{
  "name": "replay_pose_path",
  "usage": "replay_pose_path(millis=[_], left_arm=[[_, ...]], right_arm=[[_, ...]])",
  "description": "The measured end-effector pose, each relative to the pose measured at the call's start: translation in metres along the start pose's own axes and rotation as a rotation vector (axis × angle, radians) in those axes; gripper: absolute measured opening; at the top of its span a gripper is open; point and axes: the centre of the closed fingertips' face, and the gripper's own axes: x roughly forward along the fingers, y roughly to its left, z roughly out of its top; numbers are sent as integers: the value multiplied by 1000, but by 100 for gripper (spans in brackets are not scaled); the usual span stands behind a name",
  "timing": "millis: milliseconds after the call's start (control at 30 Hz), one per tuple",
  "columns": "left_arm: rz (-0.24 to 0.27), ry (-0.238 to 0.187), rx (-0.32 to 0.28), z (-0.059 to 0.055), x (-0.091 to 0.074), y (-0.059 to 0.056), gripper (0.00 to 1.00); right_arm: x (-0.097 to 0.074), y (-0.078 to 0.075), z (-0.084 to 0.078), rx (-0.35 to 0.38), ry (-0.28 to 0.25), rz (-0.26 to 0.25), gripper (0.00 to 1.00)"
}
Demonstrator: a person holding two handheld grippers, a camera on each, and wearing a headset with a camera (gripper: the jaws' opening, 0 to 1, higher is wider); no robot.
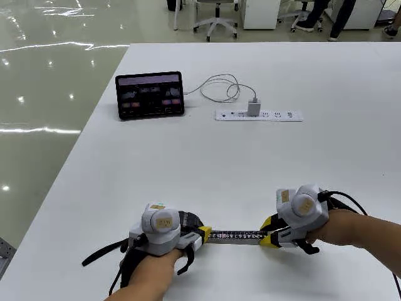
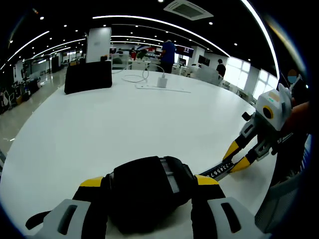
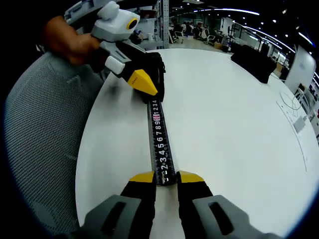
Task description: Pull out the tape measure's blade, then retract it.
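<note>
The left claw [image 2: 149,181] clamps the case [image 2: 142,201] to anchor it on the desk [image 1: 250,163]. The right claw [image 3: 166,178], pinched shut on the blade [image 3: 158,134] tip, holds it stretched between them.

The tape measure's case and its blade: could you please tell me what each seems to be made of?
The case is probably plastic, perhaps rubber-coated: it is black and matte, with rounded moulded edges. The blade is likely painted steel, though the look leaves that open: it is a thin, dark strip with white printed numerals, lying straight where it is pulled out.
</note>
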Motion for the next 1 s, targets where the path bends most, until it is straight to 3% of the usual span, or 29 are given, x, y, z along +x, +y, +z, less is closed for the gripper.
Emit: replay_pose_path(millis=[1000], left_arm=[[-6, 3, -11, -1, 0, 1, 64]], right_arm=[[15, 2, 18, -16, -21, 4, 12]])
